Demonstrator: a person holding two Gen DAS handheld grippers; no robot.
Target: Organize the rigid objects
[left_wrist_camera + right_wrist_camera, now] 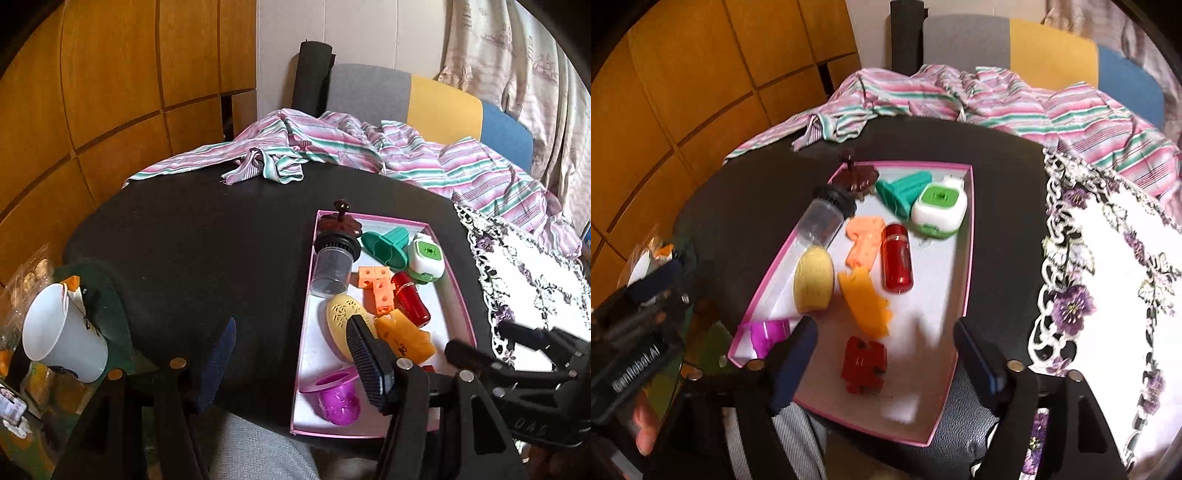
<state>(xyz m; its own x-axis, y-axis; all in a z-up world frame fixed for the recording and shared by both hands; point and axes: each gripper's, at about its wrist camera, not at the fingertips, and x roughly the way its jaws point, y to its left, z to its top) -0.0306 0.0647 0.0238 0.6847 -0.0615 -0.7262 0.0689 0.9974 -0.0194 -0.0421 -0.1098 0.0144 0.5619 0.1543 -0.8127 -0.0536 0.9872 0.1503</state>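
Both our grippers, left (295, 354) and right (884, 354), gape wide and empty; the red block (863, 365) lies between the right's fingers, nearest.

White lettering reading "GenRobot.AI" runs along the black body of the left gripper (631, 365), seen from the right wrist view. In the left wrist view, raised letters that look like "DAS" sit on the black body of the right gripper (532, 424). The orange piece (404, 338) in the tray carries small dark print, too small to read.
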